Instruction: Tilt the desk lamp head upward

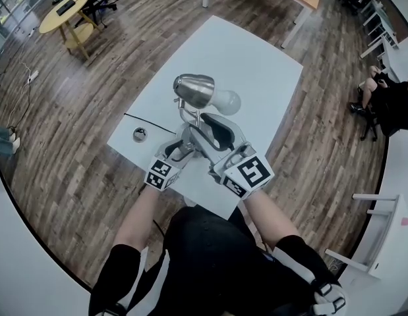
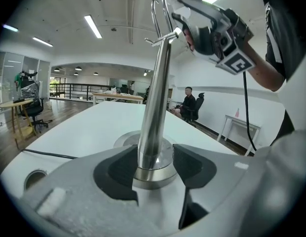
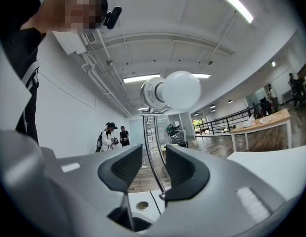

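**A:** The silver metal desk lamp (image 1: pixel 192 92) is being steadied by the near edge of the white rectangular desk (image 1: pixel 256 64). Its dome-shaped head (image 1: pixel 197 84) and round white bulb (image 1: pixel 227 101) are being pointed towards the desk's middle.

**B:** And the left gripper (image 2: pixel 155 164)?

**A:** Being held closed on the polished upright pole (image 2: pixel 155 107), just above the round base.

**B:** The right gripper (image 3: pixel 153 168)?

**A:** Its jaws are being held apart. The thin chrome wire arm (image 3: pixel 150 149) is being straddled, not pinched.
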Available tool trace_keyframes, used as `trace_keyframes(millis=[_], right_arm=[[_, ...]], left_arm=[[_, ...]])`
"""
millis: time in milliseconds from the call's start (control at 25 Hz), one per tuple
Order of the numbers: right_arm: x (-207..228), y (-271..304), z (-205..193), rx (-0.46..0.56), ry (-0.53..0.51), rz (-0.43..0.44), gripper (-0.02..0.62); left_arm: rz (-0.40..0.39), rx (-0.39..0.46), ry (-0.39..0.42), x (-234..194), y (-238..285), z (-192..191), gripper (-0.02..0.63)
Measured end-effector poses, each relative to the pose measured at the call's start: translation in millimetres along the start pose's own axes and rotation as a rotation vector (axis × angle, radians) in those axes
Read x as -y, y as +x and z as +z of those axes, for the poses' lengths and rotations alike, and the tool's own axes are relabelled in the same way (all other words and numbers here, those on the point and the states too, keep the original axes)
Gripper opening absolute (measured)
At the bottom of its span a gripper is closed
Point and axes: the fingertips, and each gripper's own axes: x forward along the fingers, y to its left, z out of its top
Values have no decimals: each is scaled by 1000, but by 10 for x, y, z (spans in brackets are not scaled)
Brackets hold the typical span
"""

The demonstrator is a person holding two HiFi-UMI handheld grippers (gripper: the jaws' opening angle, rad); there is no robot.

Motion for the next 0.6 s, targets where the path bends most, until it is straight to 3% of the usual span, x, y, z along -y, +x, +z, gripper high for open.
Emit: trace_keyframes(millis=[200,440,520,600], right_arm=[[293,-426,-71,7,41,-58,118],[429,-942,63,30,37,-70,37],[443,-1170,100,32,48,-63,9],[448,-1422,142,29,46,-50,5]], left_arm=[[49,151,-38,102,-213,464,225],[117,331,-50,363,-584,1046,199],[157,368,-39,500,-707,1157,90],[198,398,-24,668,-807,1251,24]])
